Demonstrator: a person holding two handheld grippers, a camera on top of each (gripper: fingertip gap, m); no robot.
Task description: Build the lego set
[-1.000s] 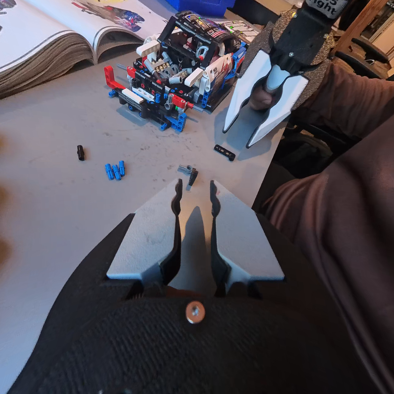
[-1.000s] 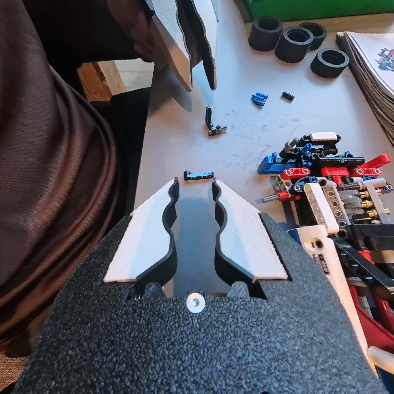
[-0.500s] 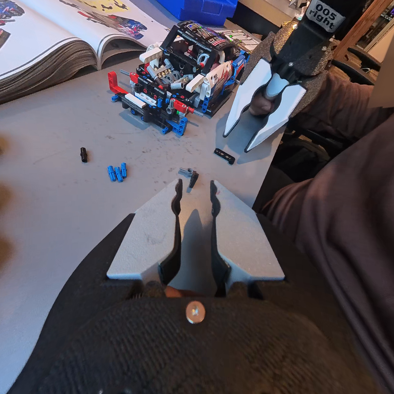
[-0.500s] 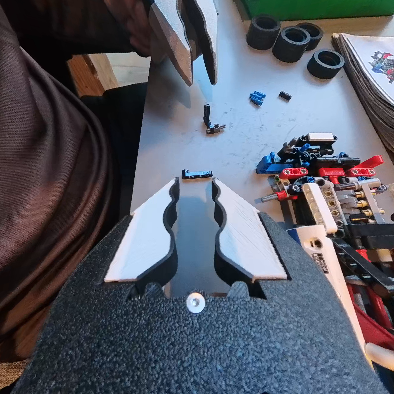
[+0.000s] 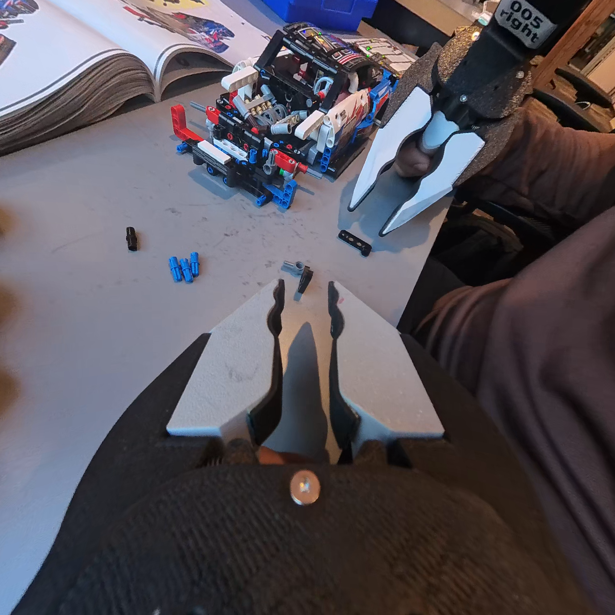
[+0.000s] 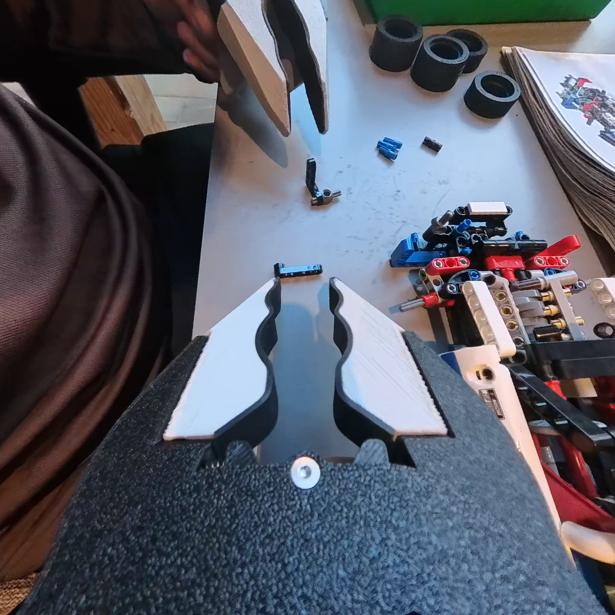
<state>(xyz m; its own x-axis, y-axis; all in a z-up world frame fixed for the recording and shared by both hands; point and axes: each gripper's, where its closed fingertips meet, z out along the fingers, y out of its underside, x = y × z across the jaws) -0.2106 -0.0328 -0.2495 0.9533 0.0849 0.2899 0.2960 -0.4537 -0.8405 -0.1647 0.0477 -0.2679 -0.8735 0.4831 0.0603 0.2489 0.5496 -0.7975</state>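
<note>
Little has shifted — both grippers' jaws gape empty, black beam (image 6: 298, 269) just beyond right gripper (image 6: 304, 283).

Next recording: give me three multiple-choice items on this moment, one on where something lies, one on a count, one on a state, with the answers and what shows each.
1. Where does the short black holed beam lie?
A. On the open instruction book
B. On the grey table just ahead of the right tool's tips
C. Inside a black rubber tyre

2. How many small blue pins lie clustered on the grey table?
A. One
B. Three
C. Six

3. What is the state of the left tool?
A. Open, holding nothing
B. Shut on a blue pin
C. Shut on the black beam

Answers:
1. B: the right wrist view shows the beam flat on the table just beyond the right tool.
2. B: three pins lie side by side in the left wrist view.
3. A: bare table shows between its fingers, and the small black-and-grey joined piece lies ahead of them, ungripped.
</note>
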